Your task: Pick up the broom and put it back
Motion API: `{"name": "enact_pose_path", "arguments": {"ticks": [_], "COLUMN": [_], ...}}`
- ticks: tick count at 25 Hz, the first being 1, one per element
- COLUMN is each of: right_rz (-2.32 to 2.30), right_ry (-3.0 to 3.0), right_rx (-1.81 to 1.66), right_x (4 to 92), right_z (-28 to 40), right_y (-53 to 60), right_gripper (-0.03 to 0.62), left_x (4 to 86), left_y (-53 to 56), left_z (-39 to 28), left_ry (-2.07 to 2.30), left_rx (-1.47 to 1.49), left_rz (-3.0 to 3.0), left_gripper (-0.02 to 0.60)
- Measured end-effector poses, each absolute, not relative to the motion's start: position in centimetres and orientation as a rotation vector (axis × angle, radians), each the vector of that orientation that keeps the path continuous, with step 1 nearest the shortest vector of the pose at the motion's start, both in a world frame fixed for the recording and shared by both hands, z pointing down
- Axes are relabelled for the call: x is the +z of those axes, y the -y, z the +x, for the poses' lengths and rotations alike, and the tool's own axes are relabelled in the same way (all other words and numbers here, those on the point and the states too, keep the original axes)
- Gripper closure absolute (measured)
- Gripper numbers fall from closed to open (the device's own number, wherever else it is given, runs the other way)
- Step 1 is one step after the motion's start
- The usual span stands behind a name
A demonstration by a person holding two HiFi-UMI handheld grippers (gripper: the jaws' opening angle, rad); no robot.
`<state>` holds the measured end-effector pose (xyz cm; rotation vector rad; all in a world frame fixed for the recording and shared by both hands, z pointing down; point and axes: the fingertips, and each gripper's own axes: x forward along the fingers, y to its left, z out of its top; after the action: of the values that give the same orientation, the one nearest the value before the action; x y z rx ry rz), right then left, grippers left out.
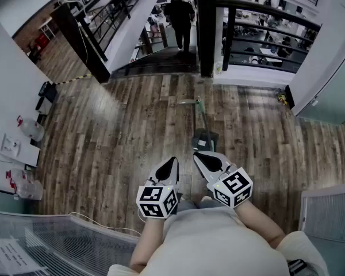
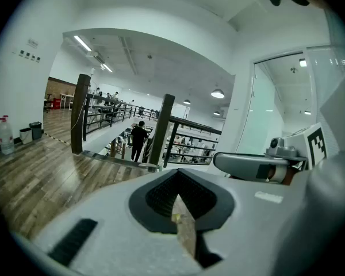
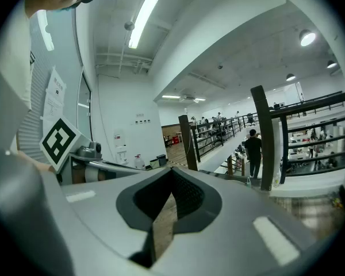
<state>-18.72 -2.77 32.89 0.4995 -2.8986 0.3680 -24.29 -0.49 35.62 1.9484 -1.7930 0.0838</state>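
The broom (image 1: 203, 123) lies on the wooden floor straight ahead, its thin green handle running away from me towards the stair post and its dark head end (image 1: 203, 140) nearest me. My right gripper (image 1: 197, 153) hovers just short of that near end, jaws together and empty. Beside it, my left gripper (image 1: 173, 160) is also shut with nothing in it. In the left gripper view my left gripper (image 2: 176, 173) shows only a thin slit of floor between its jaws. The right gripper view shows my right gripper (image 3: 172, 171) the same way. Neither gripper view shows the broom.
A dark post (image 1: 205, 27) and black railings (image 1: 264, 25) edge a stairwell where a person (image 1: 179, 15) walks down. A white counter with bottles (image 1: 30, 129) and a dark bin (image 1: 46, 91) line the left wall. A glass wall (image 1: 328, 96) stands at the right.
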Motion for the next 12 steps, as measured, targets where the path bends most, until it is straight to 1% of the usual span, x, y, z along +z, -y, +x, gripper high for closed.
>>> {"name": "enact_pose_path", "arguments": {"ticks": [12], "right_rz": [0.474], "right_ry": [2.938], "right_rx": [0.357], "right_x": [32.4], "right_z": [-18.2], "right_y": [3.1], "right_gripper": [0.591], "left_x": [34.5], "left_y": [0.9], "left_z": [-23.4], "left_ry": [1.836], "left_rx": [0.074], "left_rz": [1.971], "left_gripper": [0.575]}}
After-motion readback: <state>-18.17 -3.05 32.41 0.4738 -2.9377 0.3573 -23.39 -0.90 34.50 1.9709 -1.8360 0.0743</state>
